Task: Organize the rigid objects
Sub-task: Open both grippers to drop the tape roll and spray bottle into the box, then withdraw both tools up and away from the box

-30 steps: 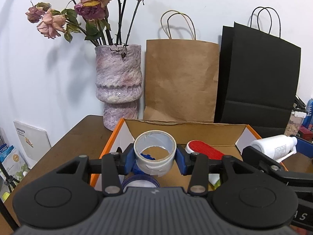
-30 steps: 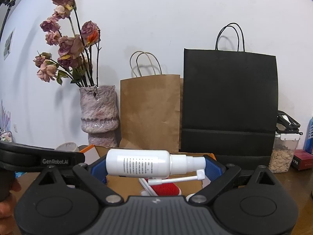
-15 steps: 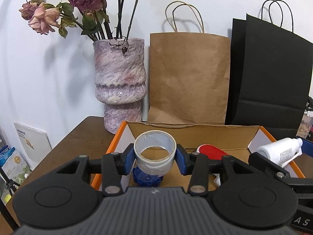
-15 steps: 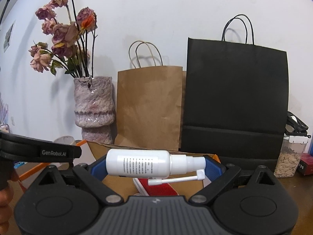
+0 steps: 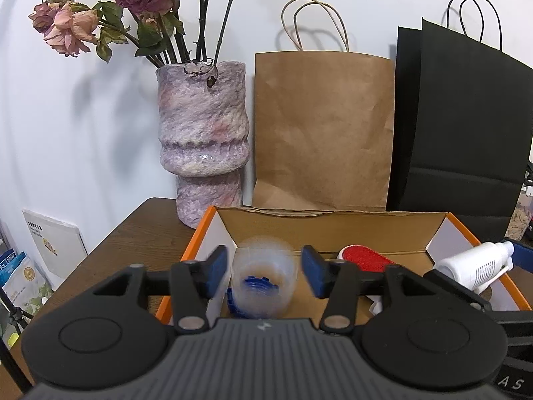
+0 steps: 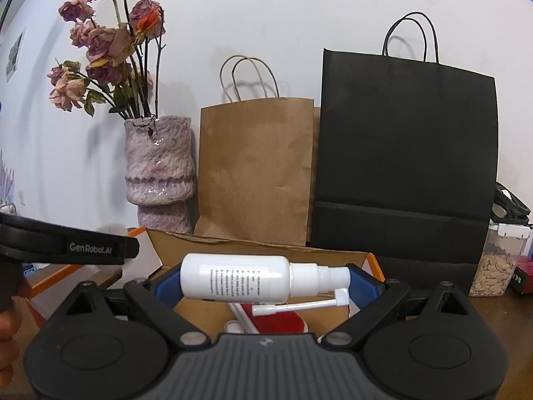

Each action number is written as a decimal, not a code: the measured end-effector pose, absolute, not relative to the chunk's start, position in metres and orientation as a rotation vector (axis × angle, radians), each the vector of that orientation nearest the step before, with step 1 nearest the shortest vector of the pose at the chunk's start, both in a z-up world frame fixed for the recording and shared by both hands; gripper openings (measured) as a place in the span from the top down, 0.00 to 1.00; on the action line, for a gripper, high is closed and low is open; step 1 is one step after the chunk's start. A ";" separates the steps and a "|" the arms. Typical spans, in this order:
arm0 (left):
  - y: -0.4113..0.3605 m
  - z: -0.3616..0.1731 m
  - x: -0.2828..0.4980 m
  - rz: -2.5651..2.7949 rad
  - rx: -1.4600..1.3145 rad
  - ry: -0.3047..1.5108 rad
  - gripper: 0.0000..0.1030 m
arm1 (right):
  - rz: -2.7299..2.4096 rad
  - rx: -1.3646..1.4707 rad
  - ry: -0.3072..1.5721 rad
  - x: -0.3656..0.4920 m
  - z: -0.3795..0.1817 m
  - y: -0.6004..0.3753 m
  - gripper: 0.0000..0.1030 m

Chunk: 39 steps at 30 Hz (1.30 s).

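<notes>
Left claw (image 5: pixel 265 268): blue pads spread wide, touching nothing. Between them a blurred tape roll (image 5: pixel 264 275), clear of both pads w/ a gap each side (too smeared to say whether it's resting on anything). It sits over the left end of the box (image 5: pixel 333 225), w/ a blue cap (image 5: pixel 255 295) showing through and below it on the box floor.

Right claw (image 6: pixel 265 285): pinching a white spray bottle (image 6: pixel 236 282) crosswise, base against the left pad, nozzle end at the right pad, thin spray tube folded beneath. Bottle hangs over the right part of the box; the same bottle shows at the right edge of the left view. Below it in the box, a red brush (image 6: pixel 276 320), lying flat.

Edges & room: box is open-topped, orange rim, cardboard back flap upright, white side flaps angled out. The middle of the box floor, between cap and brush, is bare cardboard. Vase (image 5: pixel 203 140) stands just behind the box's left back corner, brown bag (image 5: pixel 323 130) behind the middle, black bag (image 5: pixel 466 126) behind the right (all three close along the back). Jar of seeds (image 6: pixel 496 266) on the table (image 5: pixel 133 233) right of the box. Bare tabletop left of the box to the table's edge.
</notes>
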<state>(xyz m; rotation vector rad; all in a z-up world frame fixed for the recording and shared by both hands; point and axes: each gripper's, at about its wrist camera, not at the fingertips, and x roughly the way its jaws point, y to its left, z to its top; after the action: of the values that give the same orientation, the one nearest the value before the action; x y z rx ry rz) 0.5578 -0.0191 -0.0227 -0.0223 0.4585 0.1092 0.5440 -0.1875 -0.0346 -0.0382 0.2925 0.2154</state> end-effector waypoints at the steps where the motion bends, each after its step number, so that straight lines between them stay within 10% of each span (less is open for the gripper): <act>1: -0.019 -0.023 0.558 0.114 -0.021 0.453 0.33 | 0.214 -0.038 0.297 0.544 -0.035 -0.188 0.06; 9: -0.019 -0.022 0.554 0.147 -0.013 0.431 0.04 | 0.187 -0.022 0.295 0.543 -0.037 -0.191 0.00; 39: -0.021 -0.019 0.546 0.150 -0.016 0.426 0.00 | 0.183 -0.021 0.291 0.536 -0.037 -0.194 0.00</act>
<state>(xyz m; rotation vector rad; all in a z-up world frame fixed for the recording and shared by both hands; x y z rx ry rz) 0.5457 -0.0211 -0.0188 -0.0158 0.4256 0.1498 0.5365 -0.1937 -0.0371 -0.0214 0.2915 0.1828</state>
